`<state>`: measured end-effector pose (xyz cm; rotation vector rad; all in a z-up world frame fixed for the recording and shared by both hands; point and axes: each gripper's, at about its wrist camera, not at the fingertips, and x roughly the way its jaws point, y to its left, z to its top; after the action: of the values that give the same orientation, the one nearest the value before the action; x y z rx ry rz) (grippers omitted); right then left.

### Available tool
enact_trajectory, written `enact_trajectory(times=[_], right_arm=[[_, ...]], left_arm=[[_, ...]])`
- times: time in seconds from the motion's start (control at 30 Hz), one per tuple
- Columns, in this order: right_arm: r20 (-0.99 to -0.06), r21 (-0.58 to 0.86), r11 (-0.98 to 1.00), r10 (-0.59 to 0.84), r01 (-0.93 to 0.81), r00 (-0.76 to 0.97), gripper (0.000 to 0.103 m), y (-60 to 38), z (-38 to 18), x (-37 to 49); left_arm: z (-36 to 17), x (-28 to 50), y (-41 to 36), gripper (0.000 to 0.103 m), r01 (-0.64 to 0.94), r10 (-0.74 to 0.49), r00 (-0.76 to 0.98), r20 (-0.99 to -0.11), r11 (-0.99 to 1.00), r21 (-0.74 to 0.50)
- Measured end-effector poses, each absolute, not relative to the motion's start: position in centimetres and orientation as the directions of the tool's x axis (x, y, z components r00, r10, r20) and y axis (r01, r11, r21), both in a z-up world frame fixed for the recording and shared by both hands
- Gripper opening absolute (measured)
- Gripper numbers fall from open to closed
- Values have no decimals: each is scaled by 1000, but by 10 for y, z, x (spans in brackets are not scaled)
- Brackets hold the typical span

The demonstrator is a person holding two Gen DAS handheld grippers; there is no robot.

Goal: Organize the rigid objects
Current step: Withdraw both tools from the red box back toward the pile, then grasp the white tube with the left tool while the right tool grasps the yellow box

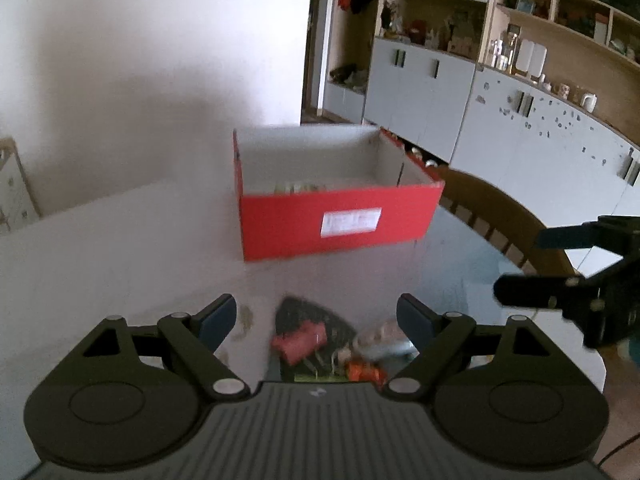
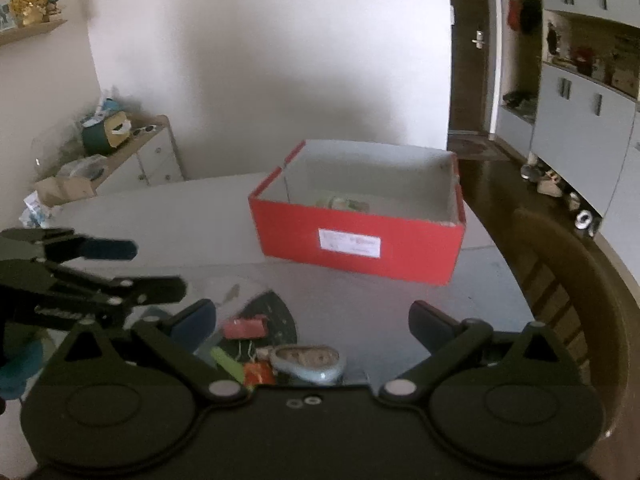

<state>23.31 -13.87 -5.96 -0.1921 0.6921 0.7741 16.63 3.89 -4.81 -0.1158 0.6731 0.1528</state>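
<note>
Two hand-held grippers appear, both with jaws spread and nothing between them: the left gripper (image 1: 316, 320) fills the lower part of the left wrist view, the right gripper (image 2: 312, 326) the lower part of the right wrist view, its jaws at their widest. Each also shows at the edge of the other's view. At centre frame in both views an open red box (image 1: 336, 228) stands on the pale table (image 1: 120, 248); a white label (image 1: 351, 221) sits on its near face, the print too blurred to read. Some pale item lies inside against the near wall, unclear. At lower centre, just ahead of the grippers and apart from the box, a small heap lies on a dark mat (image 2: 276, 312): a red block (image 2: 244, 328), a green stick (image 2: 228, 364), an orange piece (image 2: 259, 374) and a grey-blue oval case (image 2: 308, 362). No brand is legible. A wooden chair back (image 2: 560, 280) curves along the right edge.
</note>
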Motion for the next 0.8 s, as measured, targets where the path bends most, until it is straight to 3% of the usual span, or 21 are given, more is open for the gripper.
enact_trajectory(times=[0.47,0.8], right_arm=[[-714,42,814,430,-579,553,102,-181,-117,231],[-782,-12,787,377,-617,497,89,-194,-152,245]], left_arm=[[-131,119,32,88,-244,54,609,-791,962,-122],[-167,118,9,88,-297,36,480,-876,947,-124]])
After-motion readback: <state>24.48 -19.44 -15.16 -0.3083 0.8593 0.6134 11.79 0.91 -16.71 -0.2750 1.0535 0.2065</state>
